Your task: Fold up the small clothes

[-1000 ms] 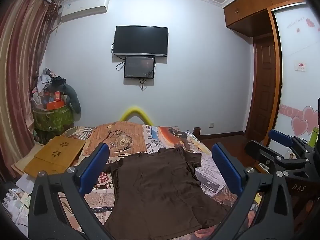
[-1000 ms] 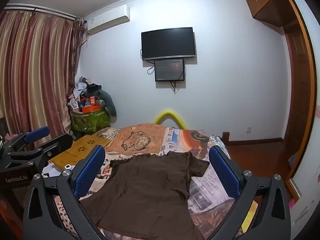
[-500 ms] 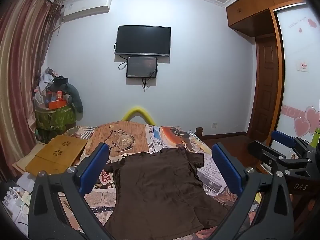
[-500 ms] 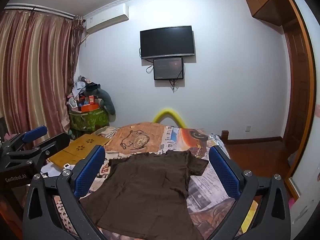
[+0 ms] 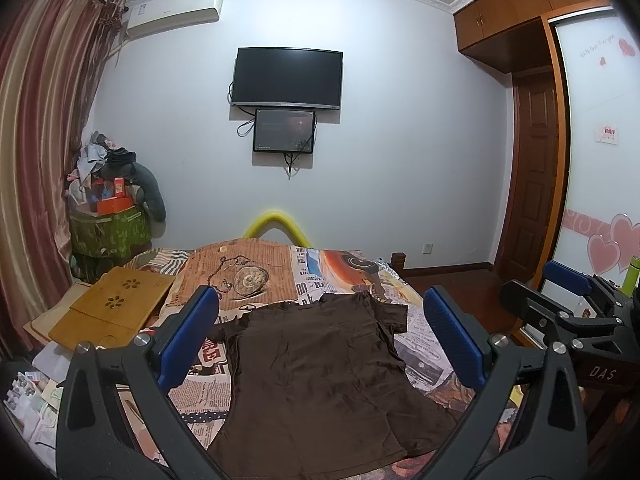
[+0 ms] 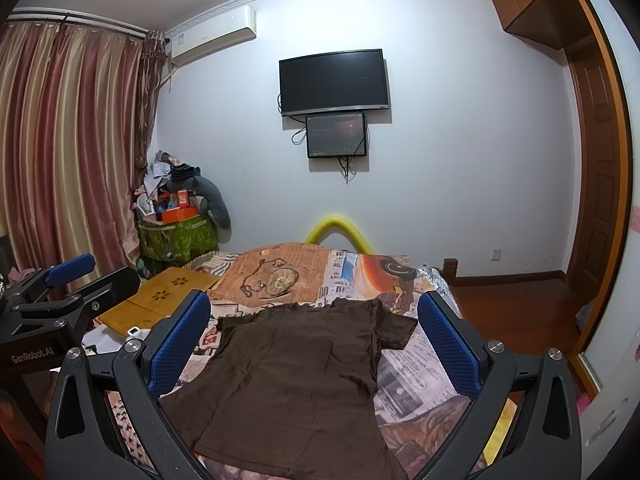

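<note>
A dark brown T-shirt (image 5: 320, 376) lies spread flat on the bed, collar at the far end, hem toward me; it also shows in the right wrist view (image 6: 292, 384). My left gripper (image 5: 320, 332) is open and empty, held above the near part of the shirt, apart from it. My right gripper (image 6: 314, 332) is open and empty, also above the shirt. The right gripper shows at the right edge of the left wrist view (image 5: 568, 312), and the left gripper at the left edge of the right wrist view (image 6: 60, 296).
The bed (image 5: 248, 276) has a newspaper-print cover. A wooden lap tray (image 5: 112, 308) lies at its left side. A green basket piled with things (image 5: 108, 232) stands by the curtain. A yellow foam tube (image 5: 276, 224) is at the bed's far end. Wardrobe and door are on the right.
Both views have shifted slightly; the cameras have tilted a little upward and the shirt sits slightly lower in frame. The shirt has not moved and both grippers remain open.
</note>
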